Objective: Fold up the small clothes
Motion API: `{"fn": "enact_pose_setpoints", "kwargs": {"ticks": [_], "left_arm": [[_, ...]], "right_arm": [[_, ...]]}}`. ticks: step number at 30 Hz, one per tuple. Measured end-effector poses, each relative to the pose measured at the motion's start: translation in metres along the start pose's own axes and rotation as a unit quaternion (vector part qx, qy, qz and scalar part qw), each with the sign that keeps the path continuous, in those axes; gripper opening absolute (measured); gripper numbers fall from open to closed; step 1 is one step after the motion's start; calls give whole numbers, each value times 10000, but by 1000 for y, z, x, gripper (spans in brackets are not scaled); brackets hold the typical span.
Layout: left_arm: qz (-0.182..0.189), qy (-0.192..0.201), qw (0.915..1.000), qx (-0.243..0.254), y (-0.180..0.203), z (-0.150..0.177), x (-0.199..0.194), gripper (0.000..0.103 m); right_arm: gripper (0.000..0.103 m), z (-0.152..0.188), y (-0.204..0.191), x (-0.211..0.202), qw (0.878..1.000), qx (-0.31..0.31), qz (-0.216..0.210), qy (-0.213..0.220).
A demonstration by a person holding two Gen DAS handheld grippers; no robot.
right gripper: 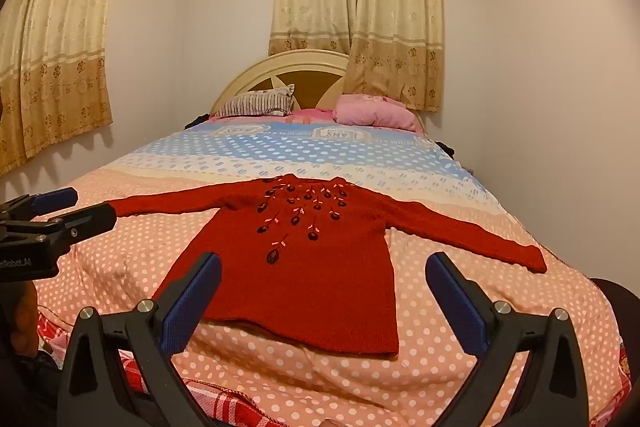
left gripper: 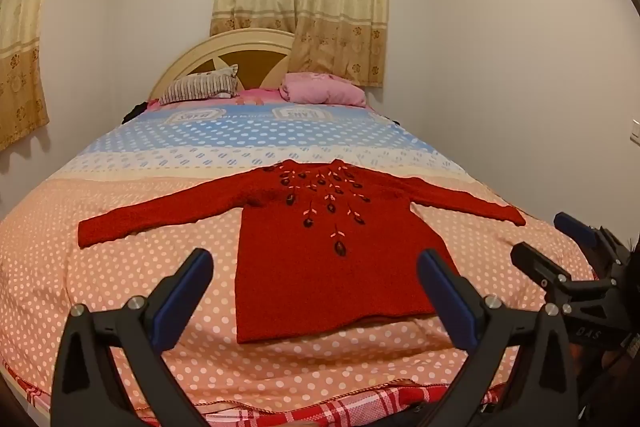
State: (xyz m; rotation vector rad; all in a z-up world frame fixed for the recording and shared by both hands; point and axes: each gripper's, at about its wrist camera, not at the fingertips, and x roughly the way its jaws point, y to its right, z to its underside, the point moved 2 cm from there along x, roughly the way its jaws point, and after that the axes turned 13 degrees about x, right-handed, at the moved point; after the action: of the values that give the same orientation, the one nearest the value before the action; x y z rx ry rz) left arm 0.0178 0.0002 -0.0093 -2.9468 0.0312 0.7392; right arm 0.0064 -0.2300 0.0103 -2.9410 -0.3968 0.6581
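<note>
A small red knitted sweater with embroidered flowers on the chest lies flat on the bed, front up, both sleeves spread out sideways, hem toward me. It also shows in the right wrist view. My left gripper is open and empty, held above the bed's near edge in front of the hem. My right gripper is open and empty, at about the same height beside it. The right gripper also appears at the right edge of the left wrist view, and the left gripper at the left edge of the right wrist view.
The bed has a polka-dot cover, pink near me and blue farther back. A striped pillow and a pink pillow lie by the headboard. A red plaid cloth hangs at the near edge. Walls stand close on both sides.
</note>
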Motion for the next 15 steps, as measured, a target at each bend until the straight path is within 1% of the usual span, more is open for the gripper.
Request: {"fn": "enact_pose_setpoints", "kwargs": {"ticks": [3, 4, 6, 9, 11, 12, 15], "left_arm": [[-48, 14, 10000, 21, -4, 0, 1, 103], [-60, 64, 9999, 111, 2, 1, -1, 103], [-90, 37, 9998, 175, 5, 1, 0, 103], [-103, 92, 9998, 163, 8, 6, -2, 103], [-84, 93, 9999, 110, 3, 7, -1, 103], [-70, 62, 9999, 60, -3, 1, -1, 103], [-63, 67, 10000, 33, -4, 0, -2, 103]], "right_arm": [[102, 0, 1, 0, 10000, 35, -12, -21], [102, 0, 2, 0, 10000, 39, -15, -10], [102, 0, 2, 0, 10000, 31, -17, 8], [102, 4, 4, 2, 10000, 25, -8, 4], [102, 6, 6, 4, 10000, 27, 8, -4], [102, 4, 5, 2, 10000, 35, 8, -12], [102, 3, 6, 2, 10000, 47, -1, -29]]}}
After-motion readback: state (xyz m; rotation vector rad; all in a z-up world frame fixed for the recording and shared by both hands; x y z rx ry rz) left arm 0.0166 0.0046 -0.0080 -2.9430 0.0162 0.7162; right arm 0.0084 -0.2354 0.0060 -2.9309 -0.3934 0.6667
